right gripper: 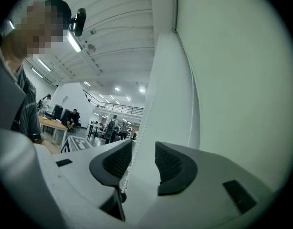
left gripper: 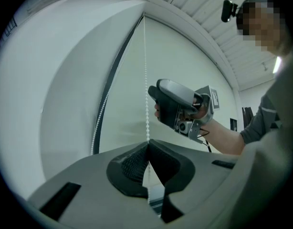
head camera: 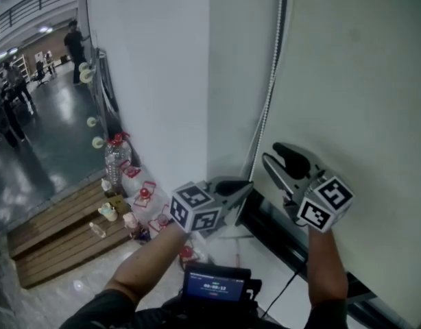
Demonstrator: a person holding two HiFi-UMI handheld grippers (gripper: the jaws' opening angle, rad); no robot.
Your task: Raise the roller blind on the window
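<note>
The pale roller blind (head camera: 354, 81) hangs down over the window at the right. Its white bead chain (head camera: 269, 94) drops along the blind's left edge. My left gripper (head camera: 246, 185) points level at the chain and is shut on one strand (left gripper: 146, 89), which runs straight up from the closed pads; the left gripper (left gripper: 147, 149) grips it at the tips. My right gripper (head camera: 271, 153) is a little higher, close to the blind, and stands open. In the right gripper view a chain strand (right gripper: 139, 128) passes between the right gripper's (right gripper: 144, 149) pads, nearer the left one, unpressed.
A white pillar (head camera: 155, 81) stands left of the blind. A dark window frame and sill (head camera: 279, 238) run below it. A wooden pallet (head camera: 59, 232) with bottles and small items lies on the floor at the lower left. People stand far off in the hall (head camera: 77, 43).
</note>
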